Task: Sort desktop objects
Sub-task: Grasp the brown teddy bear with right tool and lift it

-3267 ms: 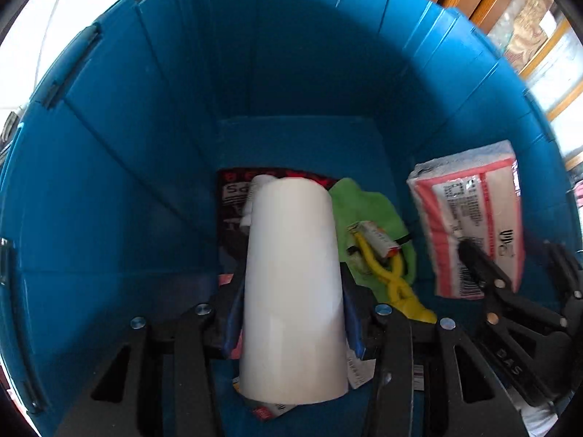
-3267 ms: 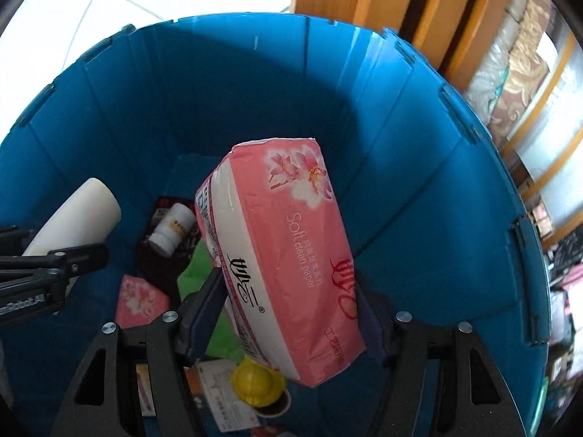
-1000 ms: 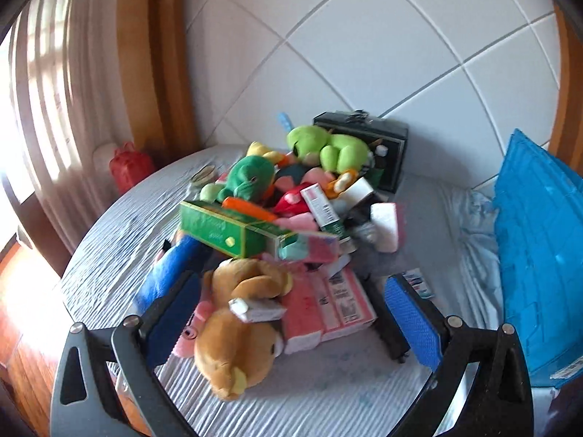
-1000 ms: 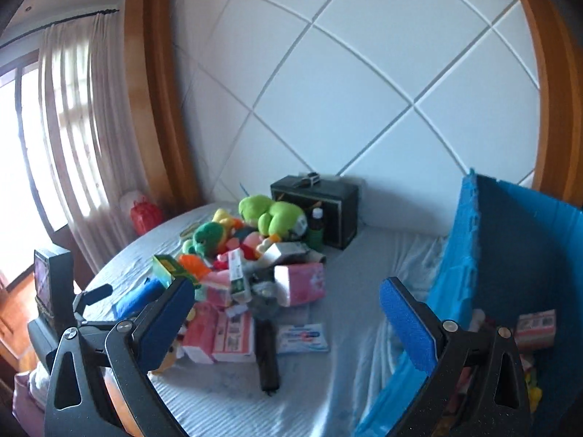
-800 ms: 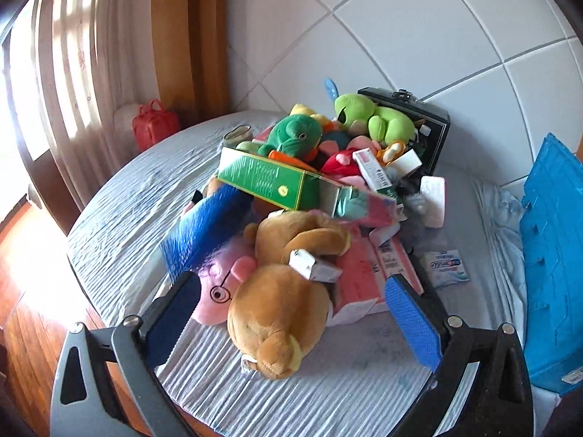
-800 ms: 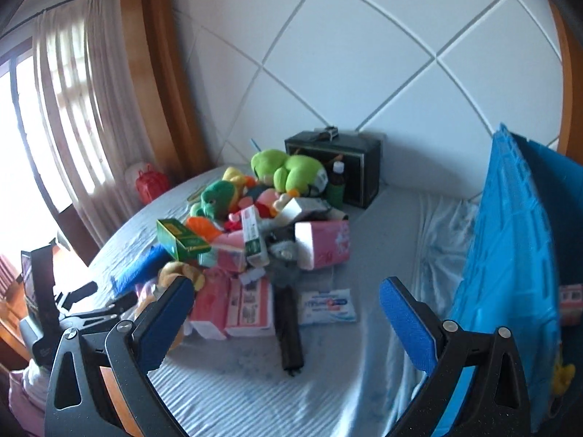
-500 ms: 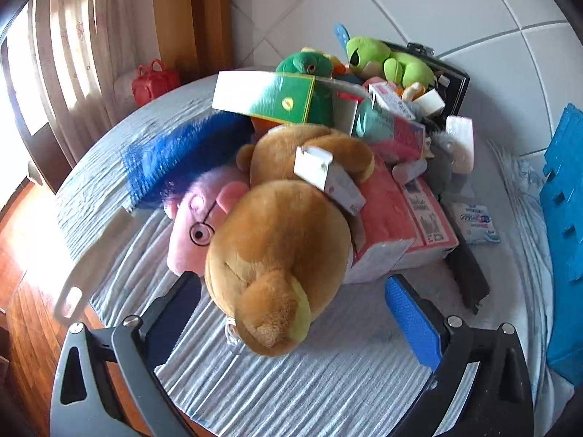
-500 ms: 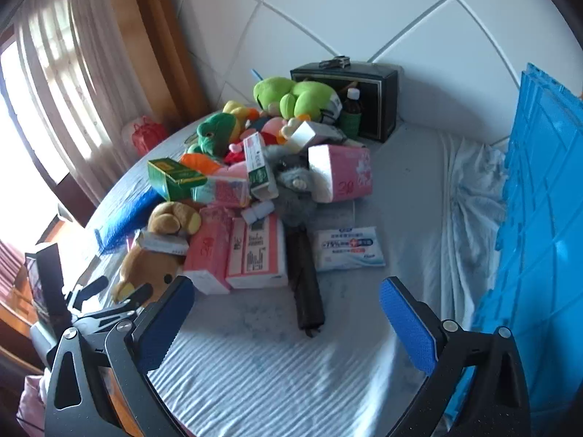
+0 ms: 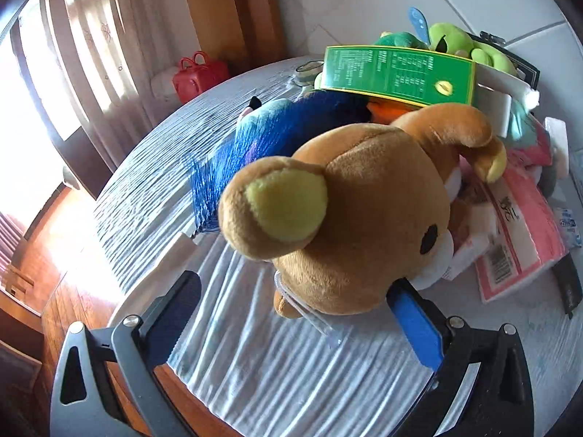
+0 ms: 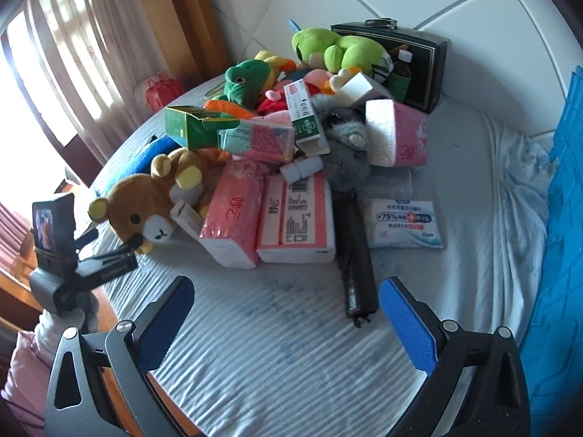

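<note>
We judge the brown plush bear [image 9: 364, 211] soft and light, best squeezed across its round head. Tan, with yellow-lined ears, it lies at the near edge of the pile on the table [image 10: 277, 357]. Our left gripper [image 9: 291, 302] has wide fingers flanking its head; the right gripper [image 10: 284, 313] hangs wide, empty

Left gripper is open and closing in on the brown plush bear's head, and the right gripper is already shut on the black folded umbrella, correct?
Not quite. The right gripper is open and holds nothing; the black folded umbrella lies on the striped cloth ahead of it, as the right wrist view shows. The left gripper is open at the brown plush bear.
</note>
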Demonstrator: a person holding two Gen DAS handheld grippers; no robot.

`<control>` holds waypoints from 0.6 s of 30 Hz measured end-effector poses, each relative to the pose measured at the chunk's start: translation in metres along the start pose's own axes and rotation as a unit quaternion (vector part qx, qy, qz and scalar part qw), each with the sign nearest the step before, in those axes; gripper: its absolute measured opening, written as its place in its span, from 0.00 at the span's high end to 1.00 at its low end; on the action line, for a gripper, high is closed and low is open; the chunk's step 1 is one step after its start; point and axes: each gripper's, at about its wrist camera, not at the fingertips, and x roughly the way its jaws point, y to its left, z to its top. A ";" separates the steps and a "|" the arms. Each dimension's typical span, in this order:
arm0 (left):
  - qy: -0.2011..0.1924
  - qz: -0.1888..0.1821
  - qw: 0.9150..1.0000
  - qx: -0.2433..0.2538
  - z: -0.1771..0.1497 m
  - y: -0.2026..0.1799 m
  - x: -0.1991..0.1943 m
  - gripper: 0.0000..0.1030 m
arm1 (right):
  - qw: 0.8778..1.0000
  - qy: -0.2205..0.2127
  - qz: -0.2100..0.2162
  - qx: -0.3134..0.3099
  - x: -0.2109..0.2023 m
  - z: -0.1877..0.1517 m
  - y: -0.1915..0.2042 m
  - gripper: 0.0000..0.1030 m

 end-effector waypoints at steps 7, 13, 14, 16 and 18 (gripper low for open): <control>-0.008 -0.022 1.000 -0.005 0.019 0.012 -0.003 0.00 | 0.999 0.018 0.022 -0.028 0.041 0.021 0.044 0.00; 0.020 -0.094 0.995 -0.034 0.012 -0.021 -0.009 0.00 | 0.998 0.020 0.038 -0.047 0.066 0.048 0.072 0.04; 0.024 -0.095 0.995 -0.032 0.011 -0.030 -0.008 0.00 | 0.998 0.018 0.035 -0.054 0.068 0.052 0.075 0.13; 0.031 -0.061 0.998 -0.010 0.010 -0.044 0.001 0.00 | 0.997 0.018 0.031 -0.069 0.073 0.058 0.081 0.25; 0.030 -0.050 0.998 -0.008 0.008 -0.040 0.009 0.00 | 0.996 0.024 0.036 -0.084 0.081 0.063 0.086 0.28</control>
